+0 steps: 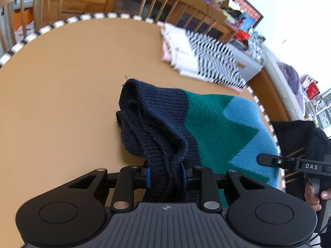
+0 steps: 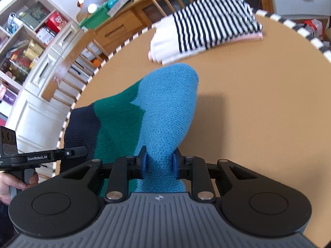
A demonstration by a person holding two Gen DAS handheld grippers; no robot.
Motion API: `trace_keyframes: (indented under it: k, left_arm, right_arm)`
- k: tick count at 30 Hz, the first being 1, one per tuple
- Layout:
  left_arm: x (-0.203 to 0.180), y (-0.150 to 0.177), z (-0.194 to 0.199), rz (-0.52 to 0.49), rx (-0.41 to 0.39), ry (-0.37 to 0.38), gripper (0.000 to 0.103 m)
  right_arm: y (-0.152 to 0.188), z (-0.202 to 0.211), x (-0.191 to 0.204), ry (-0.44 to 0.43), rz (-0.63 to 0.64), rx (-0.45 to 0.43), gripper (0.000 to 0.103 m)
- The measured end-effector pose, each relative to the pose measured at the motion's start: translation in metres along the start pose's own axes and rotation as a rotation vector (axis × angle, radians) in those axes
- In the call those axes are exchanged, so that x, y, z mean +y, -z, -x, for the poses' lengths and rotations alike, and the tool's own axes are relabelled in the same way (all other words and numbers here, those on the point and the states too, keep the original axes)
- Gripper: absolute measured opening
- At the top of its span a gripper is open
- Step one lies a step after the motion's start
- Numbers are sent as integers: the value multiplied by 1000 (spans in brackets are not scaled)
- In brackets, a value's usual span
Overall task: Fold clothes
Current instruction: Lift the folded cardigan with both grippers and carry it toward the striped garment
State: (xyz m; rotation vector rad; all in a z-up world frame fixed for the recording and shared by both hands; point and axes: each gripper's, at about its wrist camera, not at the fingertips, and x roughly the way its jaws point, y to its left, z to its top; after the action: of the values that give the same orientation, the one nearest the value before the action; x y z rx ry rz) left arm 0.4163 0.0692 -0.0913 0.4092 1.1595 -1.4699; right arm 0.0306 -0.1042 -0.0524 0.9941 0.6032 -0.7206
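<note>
A knit sweater (image 1: 217, 124) with navy, green and light blue zigzag bands is held up over the round tan table (image 1: 62, 103). My left gripper (image 1: 166, 174) is shut on its navy ribbed end. My right gripper (image 2: 160, 163) is shut on its light blue end; the sweater (image 2: 144, 113) bunches up in front of it and stretches left toward the navy end. The right gripper also shows at the right of the left wrist view (image 1: 289, 163), and the left gripper at the left of the right wrist view (image 2: 51, 155).
A folded pile with a black-and-white striped garment (image 1: 215, 60) on top lies at the table's far side, also in the right wrist view (image 2: 213, 24). The table edge (image 1: 62, 22) has black-and-white trim. Wooden chairs (image 2: 68, 66), cabinets and cluttered shelves surround the table.
</note>
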Motion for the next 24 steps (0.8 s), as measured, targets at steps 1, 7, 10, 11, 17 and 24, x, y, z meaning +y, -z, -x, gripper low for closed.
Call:
trace_keyframes:
  k: [1,7,10,11,17,24]
  left_arm:
    - [-7,-8,1,1,-8,5,27]
    - [-55,-75,10,-18,-89,25,27]
    - [-76,-115,11,-11,-129,26,27]
    - [-82,-131,11,-8,-142,25,27]
    - [-122,-214,-21,-22,-176,-14,27]
    - [-122,-272,-128,-16,-112,-76,28]
  right_arm:
    - [-9,5,-1,0,6,-9,23]
    - [-87,42,-5,-18,29,-80,23]
    - [-132,55,-3,-33,35,-116,23]
    - [-146,58,-4,-37,37,-128,23]
    - [-236,43,-29,-32,25,-174,23]
    - [-285,-35,-93,12,-51,-136,23]
